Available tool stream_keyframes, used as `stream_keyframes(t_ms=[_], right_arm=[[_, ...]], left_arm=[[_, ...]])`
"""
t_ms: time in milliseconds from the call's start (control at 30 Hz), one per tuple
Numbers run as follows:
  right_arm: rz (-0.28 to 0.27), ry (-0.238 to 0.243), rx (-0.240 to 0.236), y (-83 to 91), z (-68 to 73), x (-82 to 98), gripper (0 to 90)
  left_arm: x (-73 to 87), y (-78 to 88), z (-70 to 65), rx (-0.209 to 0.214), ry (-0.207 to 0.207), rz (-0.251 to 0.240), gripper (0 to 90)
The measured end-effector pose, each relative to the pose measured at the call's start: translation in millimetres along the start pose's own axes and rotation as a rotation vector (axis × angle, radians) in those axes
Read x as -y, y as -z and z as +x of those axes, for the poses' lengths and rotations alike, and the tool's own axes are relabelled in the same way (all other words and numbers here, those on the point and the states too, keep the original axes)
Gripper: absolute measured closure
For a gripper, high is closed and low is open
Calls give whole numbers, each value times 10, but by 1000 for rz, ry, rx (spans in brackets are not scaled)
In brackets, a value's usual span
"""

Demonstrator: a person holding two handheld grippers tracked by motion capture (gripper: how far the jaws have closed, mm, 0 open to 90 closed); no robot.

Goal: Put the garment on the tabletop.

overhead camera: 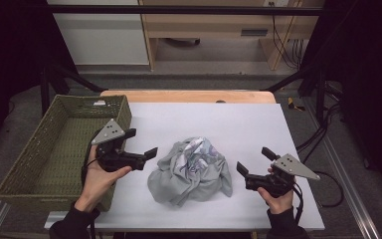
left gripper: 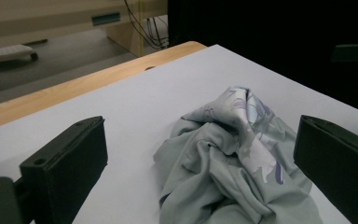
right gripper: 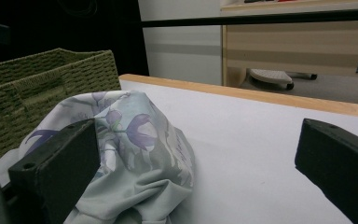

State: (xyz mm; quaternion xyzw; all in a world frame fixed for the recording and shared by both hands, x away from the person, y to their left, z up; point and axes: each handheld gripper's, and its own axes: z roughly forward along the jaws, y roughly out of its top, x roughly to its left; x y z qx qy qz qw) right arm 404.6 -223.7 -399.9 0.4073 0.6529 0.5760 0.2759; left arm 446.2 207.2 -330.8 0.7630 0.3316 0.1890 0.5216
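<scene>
A crumpled pale grey cloth with a purple flower print lies in a heap on the white table top. My left gripper hovers just left of the heap, open, pointing toward it without touching. In the left gripper view the cloth lies ahead beyond the wide-apart jaws. My right gripper stands open just right of the heap, nothing between its jaws. In the right gripper view the cloth sits ahead to the left.
A green woven basket stands at the table's left edge, close behind my left hand; its wall rises beyond the cloth in the right gripper view. A wooden strip borders the far edge. Bare white surface lies beyond the cloth.
</scene>
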Motion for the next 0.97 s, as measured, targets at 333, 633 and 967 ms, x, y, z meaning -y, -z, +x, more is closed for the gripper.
stream_keyframes(t_ms=[333, 633, 967], right_arm=[[2, -3, 1, 17, -4, -7, 3], [-4, 0, -1, 22, -6, -6, 3], [-10, 2, -11, 62, 8, -33, 3]], left_arm=[[203, 252, 12, -53, 16, -54, 22], [442, 384, 65, -62, 47, -82, 27], [563, 460, 110, -83, 67, -90, 32]])
